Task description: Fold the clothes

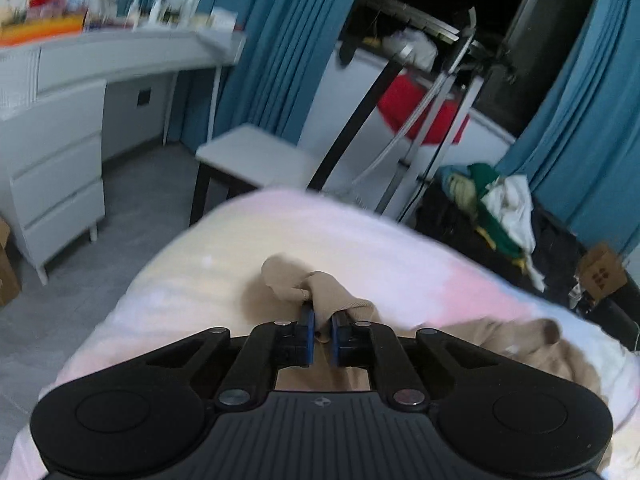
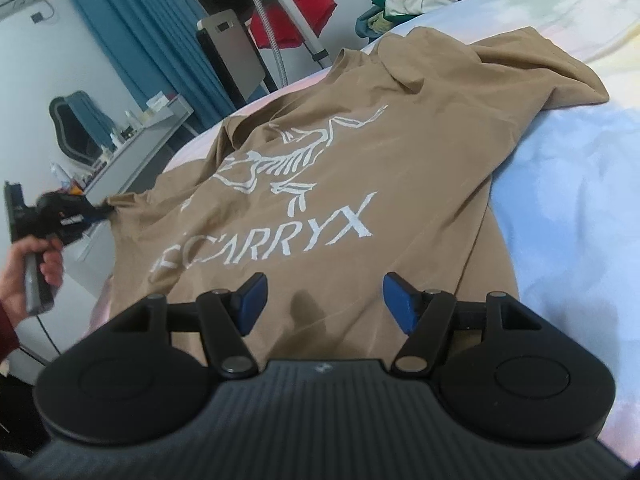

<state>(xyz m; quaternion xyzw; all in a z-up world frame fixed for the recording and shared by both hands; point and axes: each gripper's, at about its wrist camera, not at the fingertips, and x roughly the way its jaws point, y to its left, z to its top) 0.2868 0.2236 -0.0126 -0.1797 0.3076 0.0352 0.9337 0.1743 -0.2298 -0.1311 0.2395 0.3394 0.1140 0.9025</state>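
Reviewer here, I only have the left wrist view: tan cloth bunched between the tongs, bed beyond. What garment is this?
Observer: A tan T-shirt lying on the bed, white skeleton logo and lettering facing up.
Operator: Which part do the left tongs have?
Observer: The left tongs are shut on the shirt's edge at the left of the right wrist view.
Operator: And the right tongs?
Observer: The right tongs are open over the shirt's near part, pinching nothing.

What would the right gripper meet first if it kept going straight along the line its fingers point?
Probably the tan T-shirt: the open right gripper points down at its hem, below the white print, with nothing visible between. How near the cloth is, this view cannot settle.
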